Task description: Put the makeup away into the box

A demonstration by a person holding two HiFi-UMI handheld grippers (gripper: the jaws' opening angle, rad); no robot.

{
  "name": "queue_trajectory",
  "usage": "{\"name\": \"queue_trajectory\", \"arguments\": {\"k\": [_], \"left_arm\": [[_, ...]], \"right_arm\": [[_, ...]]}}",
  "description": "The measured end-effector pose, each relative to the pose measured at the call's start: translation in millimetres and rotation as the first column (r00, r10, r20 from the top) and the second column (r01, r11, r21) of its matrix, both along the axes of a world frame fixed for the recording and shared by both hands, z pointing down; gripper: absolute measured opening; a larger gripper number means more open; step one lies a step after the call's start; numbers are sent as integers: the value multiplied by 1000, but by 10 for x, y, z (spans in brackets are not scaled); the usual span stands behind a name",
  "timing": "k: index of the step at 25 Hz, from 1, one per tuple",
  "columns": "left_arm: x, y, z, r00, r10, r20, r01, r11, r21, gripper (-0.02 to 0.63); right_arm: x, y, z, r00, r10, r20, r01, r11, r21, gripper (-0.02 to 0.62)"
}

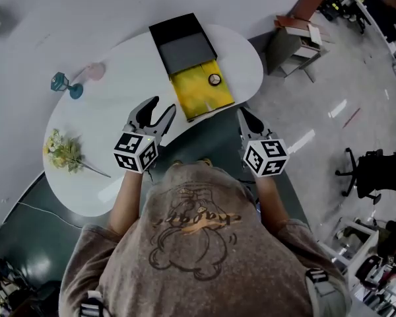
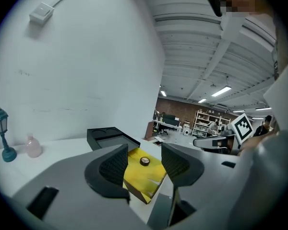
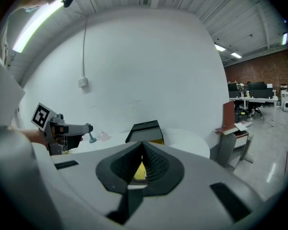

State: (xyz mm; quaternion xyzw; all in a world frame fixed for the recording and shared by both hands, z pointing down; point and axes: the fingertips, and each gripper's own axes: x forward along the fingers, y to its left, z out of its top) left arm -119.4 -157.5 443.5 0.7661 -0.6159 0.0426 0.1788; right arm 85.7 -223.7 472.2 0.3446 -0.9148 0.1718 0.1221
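One white table. On it: one black box, one round makeup jar, one teal lantern, one pink bottle, one flower sprig.

Lettering printed on the person's shirt cannot be read.

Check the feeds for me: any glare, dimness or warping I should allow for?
Head view: dim, dark corners, glare streaks on the floor, table sharp. Left gripper view: fisheye bends the ceiling beams; yellow tray crisp. Right gripper view: strip light blown out, edges warped.
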Motion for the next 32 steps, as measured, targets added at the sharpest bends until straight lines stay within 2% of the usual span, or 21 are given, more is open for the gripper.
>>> {"name": "queue_trajectory", "arguments": {"k": [6, 15, 24, 32], "left_arm": [[-26, 6, 53, 1000, -7, -1, 7, 1000, 3, 203], [-58, 49, 177, 999, -38, -11, 38, 999, 5, 74], [-82, 21, 342, 998, -63, -15, 63, 998, 19, 40], [-104, 25, 400, 996, -80, -35, 80, 997, 11, 28]], "right_arm": [[-36, 39, 0, 1000, -14, 5, 14, 1000, 6, 3], [-25, 74, -12, 999, -34, 11, 34, 999, 22, 3], [-128, 118, -9, 997, -70, 23, 69, 996, 51, 3], [-154, 97, 75, 998, -66, -1, 66, 995, 76, 3]]}}
